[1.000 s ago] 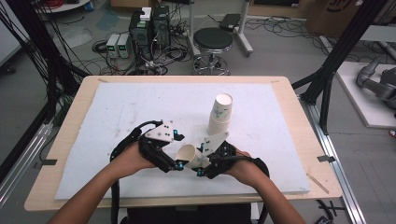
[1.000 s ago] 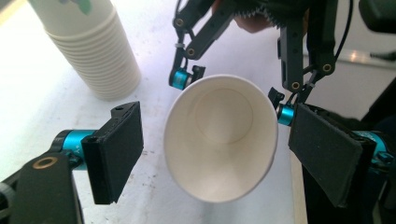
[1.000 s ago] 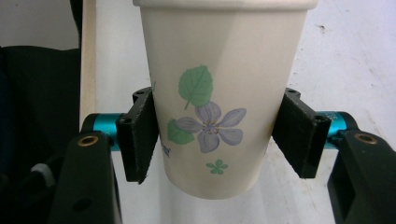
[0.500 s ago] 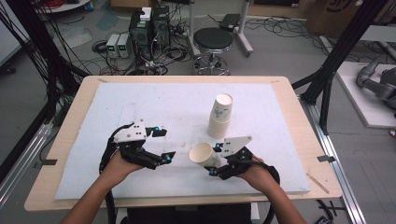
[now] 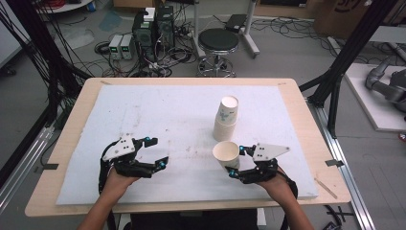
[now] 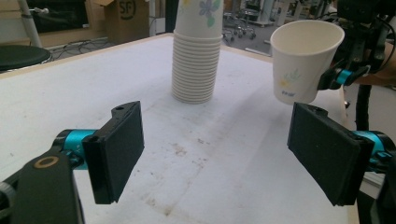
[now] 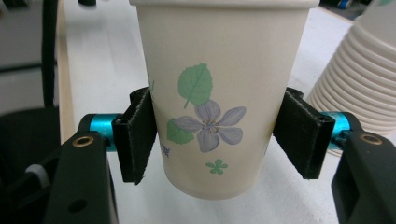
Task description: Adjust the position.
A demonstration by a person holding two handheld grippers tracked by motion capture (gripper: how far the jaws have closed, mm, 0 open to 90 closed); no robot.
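Right now the right claw (image 5: 234, 163) is closed on a single paper cup (image 5: 226, 153), one black pad pressed to each side of the cup wall below the rim; in the right gripper view the cup (image 7: 219, 93) stands upright between the pads, mouth up, flower print facing the camera, its base looking clear of the tabletop (image 5: 182, 115). Cup's long axis is vertical and it projects to the left and far side of the claw that holds it. The left claw (image 5: 155, 152) sits well apart at the near left of the white mat, jaws spread wide with nothing between them; from the left gripper view the held cup (image 6: 303, 60) hangs off to the right, beyond its pads. Just far of the held cup, near but not touching, stands the stack of nested cups (image 5: 226, 119), upright. Right hand is plainly the nearer one to both cup and stack. Judgement: whether the cup goes down on the mat or back to the stack, the move turns on keeping it plumb and clear of the stack just beyond it.
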